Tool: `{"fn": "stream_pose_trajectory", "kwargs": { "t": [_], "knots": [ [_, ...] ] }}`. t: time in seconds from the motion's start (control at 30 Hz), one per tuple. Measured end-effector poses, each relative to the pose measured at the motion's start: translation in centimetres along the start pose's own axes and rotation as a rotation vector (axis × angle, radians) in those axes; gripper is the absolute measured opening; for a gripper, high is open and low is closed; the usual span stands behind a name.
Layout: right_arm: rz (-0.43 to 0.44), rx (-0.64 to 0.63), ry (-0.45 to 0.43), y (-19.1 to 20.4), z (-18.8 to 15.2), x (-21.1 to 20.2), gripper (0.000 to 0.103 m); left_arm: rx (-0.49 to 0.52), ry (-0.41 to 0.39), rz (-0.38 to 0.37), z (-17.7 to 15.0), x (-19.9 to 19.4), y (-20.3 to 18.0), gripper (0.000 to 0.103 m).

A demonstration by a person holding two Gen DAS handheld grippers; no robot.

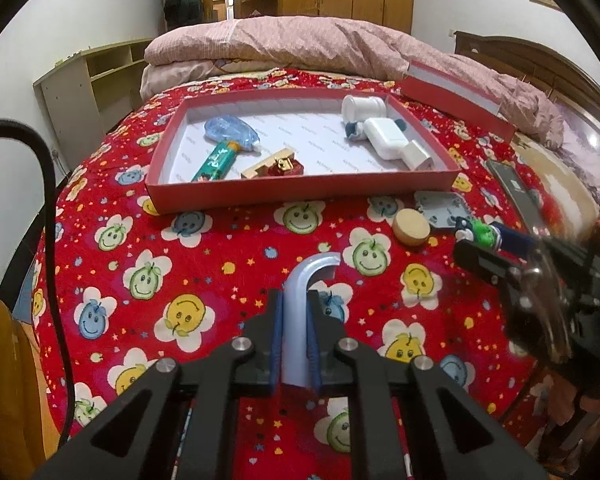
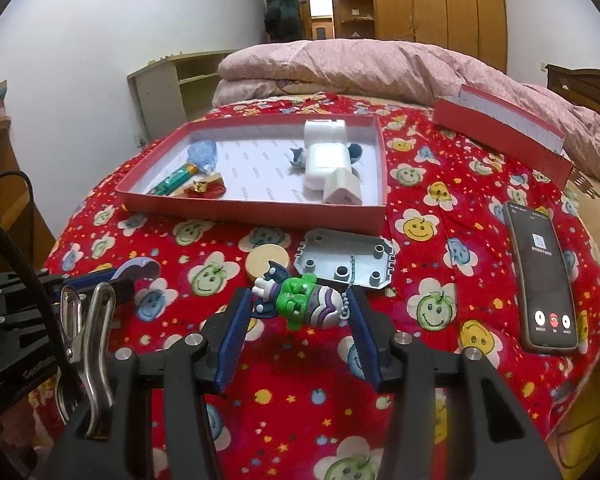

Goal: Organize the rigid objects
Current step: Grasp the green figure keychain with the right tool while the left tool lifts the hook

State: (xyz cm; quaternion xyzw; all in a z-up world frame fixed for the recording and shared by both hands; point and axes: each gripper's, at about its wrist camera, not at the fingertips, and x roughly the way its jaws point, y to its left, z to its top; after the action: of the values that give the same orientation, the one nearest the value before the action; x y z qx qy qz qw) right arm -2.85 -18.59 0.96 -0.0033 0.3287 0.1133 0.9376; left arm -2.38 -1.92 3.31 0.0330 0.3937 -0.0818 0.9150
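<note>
In the left wrist view my left gripper (image 1: 296,298) is shut on a pale blue hook-shaped plastic piece (image 1: 314,266), whose curved end sticks out past the pads above the red bedspread. In the right wrist view a small green and purple figure toy (image 2: 300,308) lies crosswise between the blue pads of my right gripper (image 2: 300,296), which is shut on it. The open red box (image 2: 252,212) lies beyond both grippers and holds a green tube (image 2: 176,180), a red and gold trinket (image 2: 204,188) and white chargers (image 2: 324,160).
A round wooden disc (image 2: 267,266) and a grey studded plate (image 2: 344,264) lie just ahead of the right gripper. A phone (image 2: 548,280) with its screen lit lies at the right. The box lid (image 2: 500,128) leans on a folded pink quilt (image 2: 360,64) at the back.
</note>
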Motion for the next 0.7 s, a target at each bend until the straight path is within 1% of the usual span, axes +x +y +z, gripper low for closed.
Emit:
{"fn": "stream_pose_trajectory", "kwargs": {
  "t": [0.7],
  "knots": [
    [0.043,-0.012,-0.061,1.0,0.5,-3.4,0.049,-0.048,-0.071,-0.008,1.2,-3.5,1.2,0.012]
  ]
}}
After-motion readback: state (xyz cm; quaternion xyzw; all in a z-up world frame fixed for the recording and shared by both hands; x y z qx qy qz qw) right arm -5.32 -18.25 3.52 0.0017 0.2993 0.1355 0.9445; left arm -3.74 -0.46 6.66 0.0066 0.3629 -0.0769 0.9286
